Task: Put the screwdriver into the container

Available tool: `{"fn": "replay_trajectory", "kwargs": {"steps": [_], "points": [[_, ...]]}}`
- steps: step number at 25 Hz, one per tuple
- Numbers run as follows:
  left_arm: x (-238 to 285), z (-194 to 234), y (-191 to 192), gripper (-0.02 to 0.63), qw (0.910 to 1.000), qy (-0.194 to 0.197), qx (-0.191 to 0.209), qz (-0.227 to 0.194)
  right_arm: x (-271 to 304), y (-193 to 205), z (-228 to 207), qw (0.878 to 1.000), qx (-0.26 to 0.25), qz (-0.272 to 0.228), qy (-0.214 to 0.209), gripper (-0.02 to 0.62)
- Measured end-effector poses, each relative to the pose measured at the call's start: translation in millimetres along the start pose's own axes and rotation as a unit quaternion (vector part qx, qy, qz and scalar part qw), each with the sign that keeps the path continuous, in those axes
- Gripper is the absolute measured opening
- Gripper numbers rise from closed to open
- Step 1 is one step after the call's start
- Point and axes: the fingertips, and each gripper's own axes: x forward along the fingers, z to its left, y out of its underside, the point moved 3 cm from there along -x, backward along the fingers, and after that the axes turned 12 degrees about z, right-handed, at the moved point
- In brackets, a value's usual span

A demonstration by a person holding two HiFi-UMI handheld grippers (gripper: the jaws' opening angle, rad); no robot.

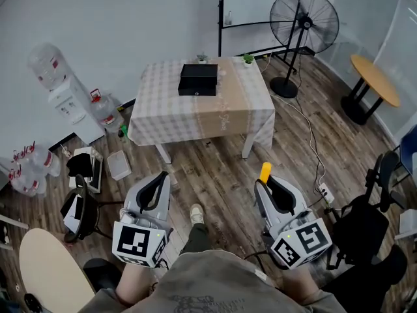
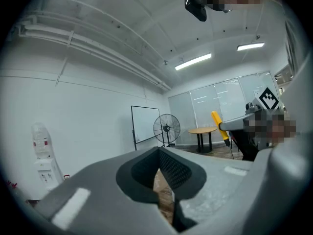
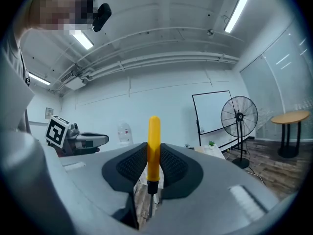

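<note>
The right gripper [image 1: 268,182] is held close to the person's body, pointing toward the far table [image 1: 163,113], and is clamped on the screwdriver [image 3: 153,148], whose yellow handle stands upright. The left gripper [image 1: 158,178] is level beside it, closed on nothing. The black container [image 1: 198,79] sits on that table, well apart from both.

No text, brand, number or sign can be read in any of the views

Wood floor [image 1: 215,175], white walls [image 1: 130,18], clothed table [image 1: 228,106], fan [image 1: 304,21].
</note>
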Motion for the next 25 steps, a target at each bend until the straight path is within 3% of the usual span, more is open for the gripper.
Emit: {"fn": "replay_trajectory", "kwargs": {"steps": [19,25], "points": [[168.6,155.7,-29.1,0.002,0.9989,0.04,-0.02,0.01,209.6,-74.2,-55.0,0.998,-0.023,0.054,0.016,0.109],[203.5,194.1,-34.0,0.001,0.9976,0.063,-0.024,0.019,271.9,-92.2,-56.0,0.995,-0.057,0.077,0.006,0.109]]}}
